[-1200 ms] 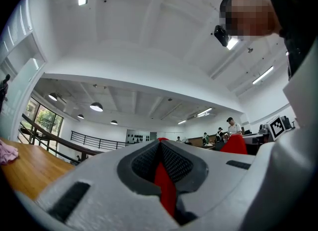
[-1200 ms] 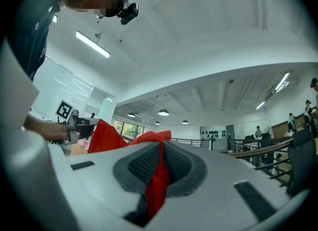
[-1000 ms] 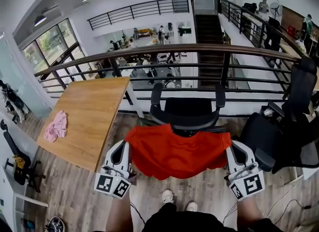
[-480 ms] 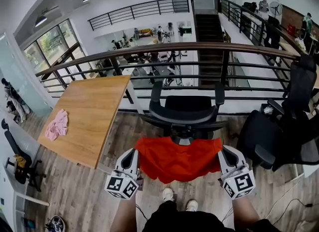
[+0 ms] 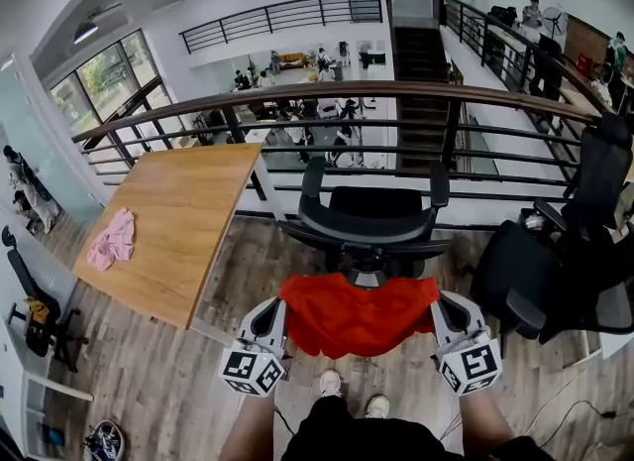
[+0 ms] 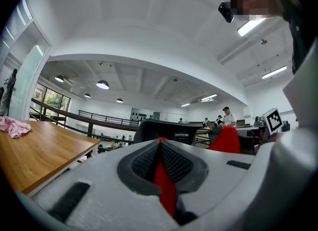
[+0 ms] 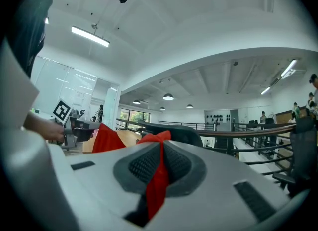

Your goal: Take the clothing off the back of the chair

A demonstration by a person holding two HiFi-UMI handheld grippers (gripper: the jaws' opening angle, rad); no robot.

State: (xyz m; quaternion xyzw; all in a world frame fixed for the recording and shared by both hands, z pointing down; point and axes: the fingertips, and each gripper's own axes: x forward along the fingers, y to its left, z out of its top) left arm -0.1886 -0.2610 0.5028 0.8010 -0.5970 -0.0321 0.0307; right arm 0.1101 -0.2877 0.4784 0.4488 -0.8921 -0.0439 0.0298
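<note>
A red garment (image 5: 359, 314) hangs stretched between my two grippers, just in front of the black office chair (image 5: 367, 221) and clear of its back. At the garment's left corner my left gripper (image 5: 281, 316) is shut on the cloth; red fabric (image 6: 163, 183) shows pinched between its jaws in the left gripper view. On the garment's right corner my right gripper (image 5: 438, 312) is shut too, with a red fold (image 7: 158, 173) caught between its jaws. Each gripper view shows the other gripper's corner of the cloth.
A wooden table (image 5: 178, 221) stands at the left with a pink cloth (image 5: 111, 239) on it. A dark railing (image 5: 327, 102) runs behind the chair. More black chairs (image 5: 565, 261) crowd the right side. The person's shoes (image 5: 352, 400) stand below the garment.
Both grippers have come down and toward the person with the red garment, which now hangs lower and narrower, off the chair back. The grippers have drawn closer together.
</note>
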